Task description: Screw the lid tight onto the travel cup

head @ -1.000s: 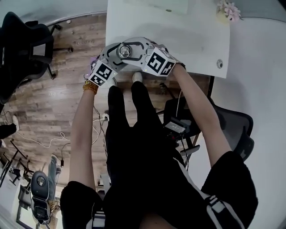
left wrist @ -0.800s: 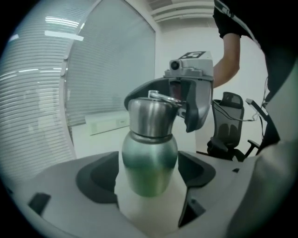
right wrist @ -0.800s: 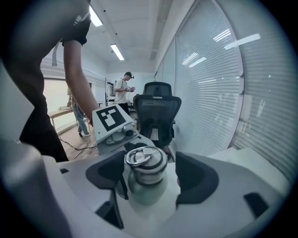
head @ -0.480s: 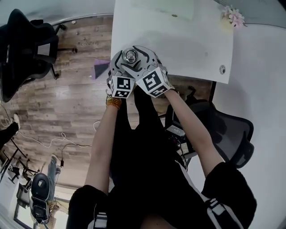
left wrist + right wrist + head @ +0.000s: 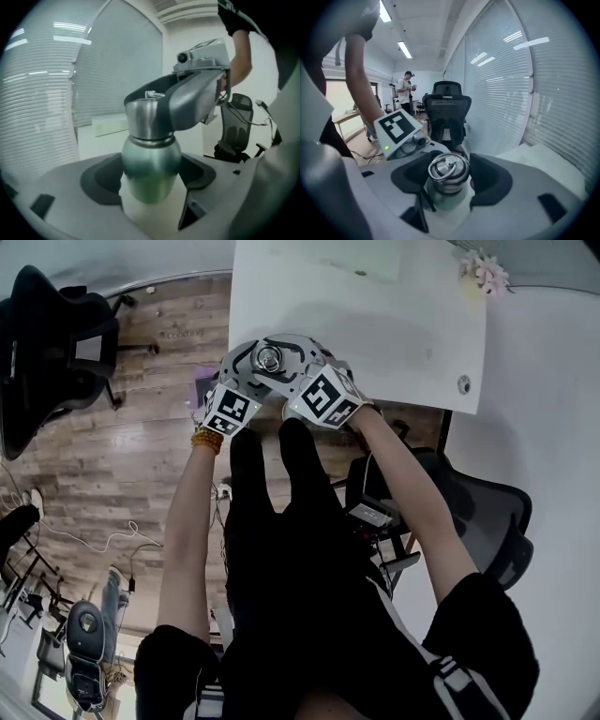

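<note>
A steel travel cup (image 5: 151,164) is held upright over the near edge of the white table (image 5: 375,315). My left gripper (image 5: 150,183) is shut on its rounded body, one dark pad on each side. The lid (image 5: 447,168), topped by a metal ring, sits on the cup's neck. My right gripper (image 5: 449,180) comes at it from the opposite side. Its jaws have just been closing with the lid between them, and they now press on the lid. In the head view both grippers meet round the lid (image 5: 269,356), left gripper (image 5: 251,367) and right gripper (image 5: 286,367).
Pink flowers (image 5: 483,268) and a small round fitting (image 5: 462,383) are on the table's far and right parts. Black office chairs stand at left (image 5: 56,343) and right (image 5: 487,512) on the wooden floor. A person (image 5: 405,91) stands far back in the room.
The two marker cubes, close together half a second ago, have swung apart again, the left one leftward. The cup stays between both grippers at the table's near edge.
</note>
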{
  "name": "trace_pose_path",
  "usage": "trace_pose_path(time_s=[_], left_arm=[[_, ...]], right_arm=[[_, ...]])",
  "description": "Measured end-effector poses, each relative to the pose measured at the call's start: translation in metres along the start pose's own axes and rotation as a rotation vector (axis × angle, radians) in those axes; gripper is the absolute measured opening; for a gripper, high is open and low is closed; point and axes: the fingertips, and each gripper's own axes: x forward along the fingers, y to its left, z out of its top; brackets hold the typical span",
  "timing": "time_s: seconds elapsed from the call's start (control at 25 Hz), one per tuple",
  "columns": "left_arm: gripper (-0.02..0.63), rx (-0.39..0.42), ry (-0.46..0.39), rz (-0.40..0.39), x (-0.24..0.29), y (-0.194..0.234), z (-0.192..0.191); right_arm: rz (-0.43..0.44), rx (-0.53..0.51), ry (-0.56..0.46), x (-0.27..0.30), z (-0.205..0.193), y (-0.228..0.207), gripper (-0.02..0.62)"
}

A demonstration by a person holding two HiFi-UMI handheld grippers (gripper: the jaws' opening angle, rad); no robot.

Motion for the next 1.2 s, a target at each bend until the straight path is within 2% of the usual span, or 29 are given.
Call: trace_pose_path(time_s=[0.08,0.16,0.28,0.32,0.36,0.48,0.6,0.68,0.76,0.84,0.96,1.08,1.2], left_arm=[[0.368,0.048,-0.006,-0.105,-0.002,-0.002,0.001],[0.368,0.081,0.001,-0.175,-0.002,-0.002,0.0],[0.37,0.09,0.03,-0.192,-0.002,-0.003,-0.001],[0.372,0.079,0.031,-0.171,-0.003,-0.003,-0.001],[0.391,0.059,0.027,-0.138,-0.006,-0.001,-0.001],[0.397,-0.039,-0.008,0.028,-0.018,0.005,-0.003],[0.397,-0.123,-0.014,0.208,-0.018,0.006,-0.003],[0.375,-0.153,0.002,0.297,-0.012,0.005,-0.003],[0.357,-0.172,0.005,0.339,-0.01,0.005,-0.004],[0.354,-0.143,0.004,0.296,-0.008,0.002,-0.005],[0.353,-0.067,0.0,0.118,-0.005,-0.004,-0.006],[0.354,0.0,-0.017,-0.051,-0.006,-0.002,-0.004],[0.356,0.045,-0.011,-0.137,-0.006,0.004,-0.001]], right_arm=[[0.073,-0.036,-0.007,0.001,0.002,0.003,0.26],[0.119,-0.064,-0.012,0.002,0.003,0.004,0.261],[0.132,-0.101,-0.005,0.001,0.003,0.007,0.264],[0.125,-0.101,-0.004,0.0,0.003,0.008,0.279],[0.11,-0.088,-0.007,-0.002,0.003,0.008,0.335],[-0.016,0.004,-0.028,-0.008,0.007,-0.002,0.347],[-0.125,0.082,0.004,-0.004,0.005,-0.007,0.317],[-0.141,0.101,0.032,0.001,0.001,-0.004,0.264],[-0.136,0.09,0.045,0.002,-0.001,-0.002,0.261],[-0.099,0.041,0.057,0.001,-0.003,0.001,0.261],[-0.004,-0.054,0.088,-0.001,-0.007,0.006,0.26],[0.088,-0.073,0.075,0.002,-0.005,0.006,0.261],[0.14,-0.099,0.043,0.006,0.0,0.003,0.261]])
